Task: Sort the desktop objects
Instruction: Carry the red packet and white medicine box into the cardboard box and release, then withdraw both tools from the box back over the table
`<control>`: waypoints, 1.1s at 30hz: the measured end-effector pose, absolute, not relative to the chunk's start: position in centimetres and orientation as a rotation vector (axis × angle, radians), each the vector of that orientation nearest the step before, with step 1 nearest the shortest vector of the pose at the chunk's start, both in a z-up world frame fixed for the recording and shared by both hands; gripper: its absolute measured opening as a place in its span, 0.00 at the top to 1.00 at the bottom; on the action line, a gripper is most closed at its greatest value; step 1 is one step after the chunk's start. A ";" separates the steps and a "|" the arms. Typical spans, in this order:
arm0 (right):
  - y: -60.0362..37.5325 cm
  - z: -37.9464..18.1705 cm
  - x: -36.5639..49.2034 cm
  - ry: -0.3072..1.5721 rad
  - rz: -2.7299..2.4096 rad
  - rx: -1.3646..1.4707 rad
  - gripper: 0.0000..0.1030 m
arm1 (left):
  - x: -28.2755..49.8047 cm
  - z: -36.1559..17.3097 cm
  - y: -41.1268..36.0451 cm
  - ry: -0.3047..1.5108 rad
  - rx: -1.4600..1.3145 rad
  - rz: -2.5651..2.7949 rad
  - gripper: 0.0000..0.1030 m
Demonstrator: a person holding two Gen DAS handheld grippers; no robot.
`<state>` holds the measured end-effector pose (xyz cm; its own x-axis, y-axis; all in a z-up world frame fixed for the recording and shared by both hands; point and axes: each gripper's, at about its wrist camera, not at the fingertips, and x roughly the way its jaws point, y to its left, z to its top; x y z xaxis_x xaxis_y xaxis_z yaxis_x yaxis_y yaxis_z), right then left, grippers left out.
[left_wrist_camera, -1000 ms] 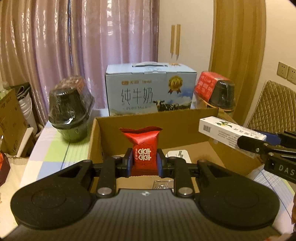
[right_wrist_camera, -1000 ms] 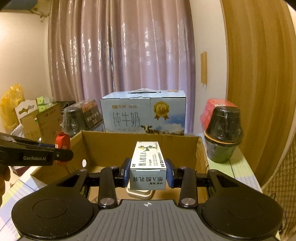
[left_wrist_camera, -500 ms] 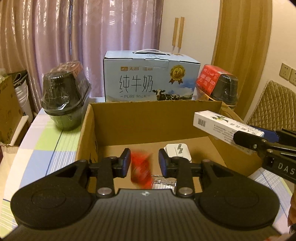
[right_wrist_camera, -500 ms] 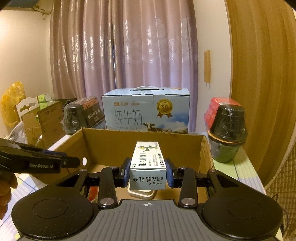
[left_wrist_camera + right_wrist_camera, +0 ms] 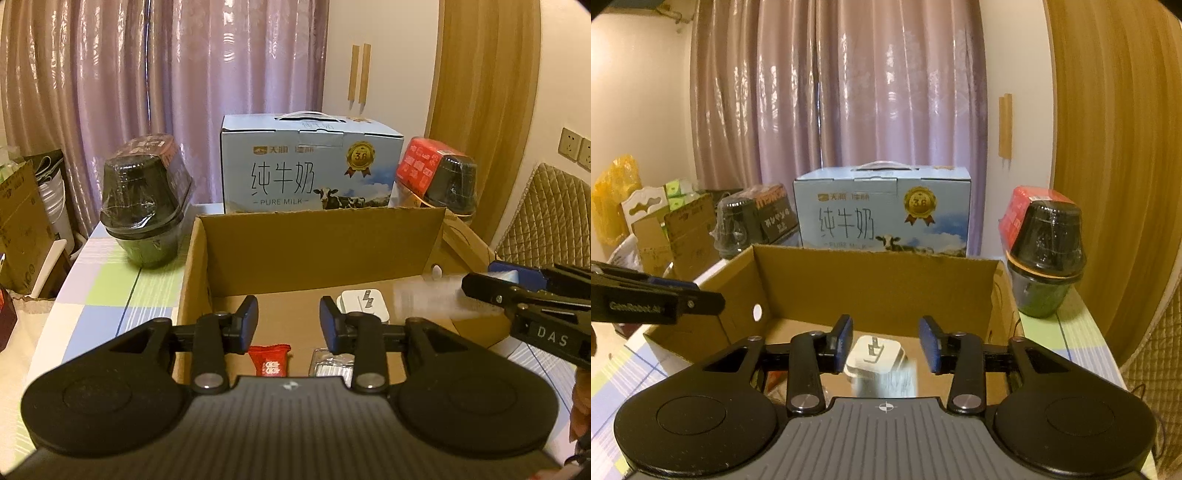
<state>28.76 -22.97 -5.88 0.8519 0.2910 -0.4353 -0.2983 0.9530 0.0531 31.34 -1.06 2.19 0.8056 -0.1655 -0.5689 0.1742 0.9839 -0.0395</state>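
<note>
Both grippers are seen held over an open cardboard box [image 5: 317, 251], and neither is closed on anything. The left gripper [image 5: 289, 324] is shown with its blue-padded jaws spread wide and nothing between them; below the gap, a red snack packet [image 5: 269, 360] is seen lying on the box floor, beside a clear plastic-wrapped item [image 5: 330, 365] whose nature cannot be made out. A white charger plug [image 5: 364, 303] rests further back on the box floor, to the right. The right gripper [image 5: 885, 345] is likewise shown parted wide, directly above the charger plug [image 5: 873, 356]. A white carton [image 5: 424, 297] is caught as a motion-blurred streak just in front of the right gripper's tips in the left wrist view, and as a pale smear [image 5: 886, 382] under the jaws in the right wrist view; whether it touches the box floor cannot be told. Behind the cardboard box, a blue milk case [image 5: 310, 173] is flanked by two wrapped dark bowls [image 5: 144, 206], all standing on a checked tablecloth [image 5: 110, 288].
</note>
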 end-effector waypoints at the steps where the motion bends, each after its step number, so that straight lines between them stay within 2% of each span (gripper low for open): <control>1: -23.0 -5.9 28.7 0.453 0.307 -0.015 0.52 | 31.3 2.2 -1.0 0.607 0.016 -0.183 0.69; 17: -23.3 -5.4 28.1 0.432 0.299 -0.020 0.41 | 30.2 2.3 -0.5 0.611 0.029 -0.184 0.67; 25: -24.2 -4.5 26.4 0.400 0.299 0.020 0.26 | 28.6 3.1 -0.5 0.608 0.045 -0.189 0.63; 33: -25.4 -4.0 22.7 0.393 0.274 0.060 0.19 | 25.2 3.3 -1.1 0.622 0.067 -0.220 0.59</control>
